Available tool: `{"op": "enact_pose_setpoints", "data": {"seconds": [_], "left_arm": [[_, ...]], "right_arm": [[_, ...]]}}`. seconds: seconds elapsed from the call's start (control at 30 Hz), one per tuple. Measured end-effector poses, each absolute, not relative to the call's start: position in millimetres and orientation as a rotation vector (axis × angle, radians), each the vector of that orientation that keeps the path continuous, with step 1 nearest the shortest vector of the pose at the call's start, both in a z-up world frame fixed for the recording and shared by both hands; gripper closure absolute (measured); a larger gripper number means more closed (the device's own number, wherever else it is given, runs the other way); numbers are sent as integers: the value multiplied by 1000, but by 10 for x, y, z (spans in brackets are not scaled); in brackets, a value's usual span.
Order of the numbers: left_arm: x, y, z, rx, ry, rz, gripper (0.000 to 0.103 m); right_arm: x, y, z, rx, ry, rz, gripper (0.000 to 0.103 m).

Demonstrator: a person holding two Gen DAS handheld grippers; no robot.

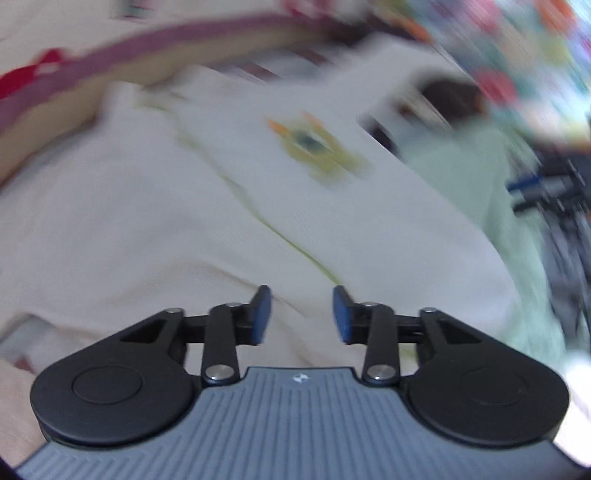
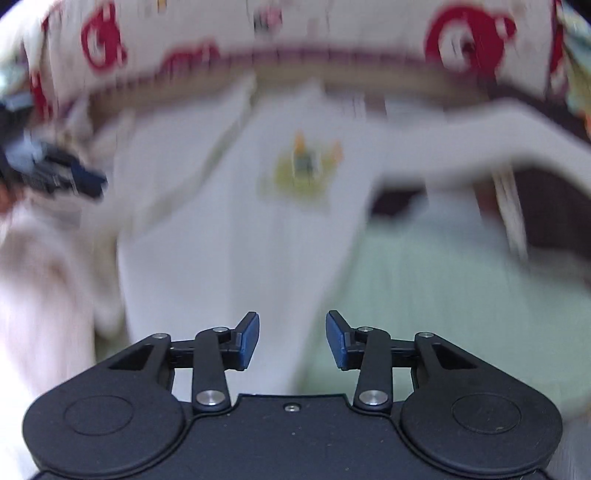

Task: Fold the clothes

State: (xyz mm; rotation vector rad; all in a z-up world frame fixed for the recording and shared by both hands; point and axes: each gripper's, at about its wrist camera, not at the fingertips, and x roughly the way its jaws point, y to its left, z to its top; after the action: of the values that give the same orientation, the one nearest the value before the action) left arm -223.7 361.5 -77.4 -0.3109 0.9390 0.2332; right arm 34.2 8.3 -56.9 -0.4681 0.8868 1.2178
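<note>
A white garment (image 1: 229, 206) with a small yellow and orange print (image 1: 314, 144) lies spread in front of me, blurred by motion. My left gripper (image 1: 302, 314) is open just above its near part, with nothing between the blue pads. In the right wrist view the same white garment (image 2: 229, 240) runs down the middle, its print (image 2: 301, 168) farther off and one sleeve (image 2: 480, 147) stretched to the right. My right gripper (image 2: 291, 341) is open over its near edge and holds nothing. The left gripper (image 2: 55, 173) shows at the far left there.
A pale green cloth (image 2: 443, 280) lies to the right of the white garment, also pale green cloth (image 1: 472, 177). A pinkish white cloth (image 2: 40, 280) is at the left. Behind runs a cream fabric with red patterns (image 2: 332, 33) and a purple band (image 1: 166, 40). Dark bedding (image 2: 546, 192) shows at right.
</note>
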Motion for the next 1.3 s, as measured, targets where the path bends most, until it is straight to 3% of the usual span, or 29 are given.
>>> {"op": "enact_pose_setpoints", "data": {"seconds": [0.1, 0.3, 0.43, 0.57, 0.73, 0.77, 0.8, 0.83, 0.97, 1.03, 1.13, 1.23, 1.3], "left_arm": [[-2202, 4081, -758, -355, 857, 361, 59], [-1894, 4852, -1070, -325, 777, 553, 53], [-1720, 5236, -1292, -383, 695, 584, 49], [-1766, 5500, -1468, -438, 670, 639, 48], [-1919, 5759, -1651, -513, 643, 703, 48], [-1950, 5810, -1687, -528, 638, 716, 48], [-1980, 5862, -1724, -542, 632, 729, 48], [-2011, 5913, -1760, -557, 627, 742, 48], [-2134, 6120, -1906, -617, 603, 793, 48], [-2195, 6223, -1979, -646, 591, 819, 48], [-2209, 6185, -2030, -613, 592, 828, 47], [-2170, 6120, -2026, -565, 619, 830, 46], [-2179, 6104, -2015, -570, 619, 833, 45]], "right_arm": [[516, 865, -581, -383, 811, 1255, 56], [1171, 2445, -1028, -144, 921, 1239, 54], [1557, 3262, -1339, -211, 900, 1139, 52], [1943, 3863, -1539, -218, 904, 1022, 40], [2255, 4202, -1913, -239, 979, 954, 39], [2260, 4213, -1973, -235, 981, 983, 42], [2250, 4218, -2021, -229, 976, 1030, 53], [2225, 4232, -2036, -245, 954, 1076, 95], [2291, 4189, -1678, -197, 684, 1043, 95], [2395, 4206, -1588, -170, 631, 982, 102], [2435, 4330, -1667, -274, 674, 972, 101], [2258, 4323, -1665, -321, 663, 998, 91], [2124, 4268, -1622, -231, 718, 1088, 77]]}}
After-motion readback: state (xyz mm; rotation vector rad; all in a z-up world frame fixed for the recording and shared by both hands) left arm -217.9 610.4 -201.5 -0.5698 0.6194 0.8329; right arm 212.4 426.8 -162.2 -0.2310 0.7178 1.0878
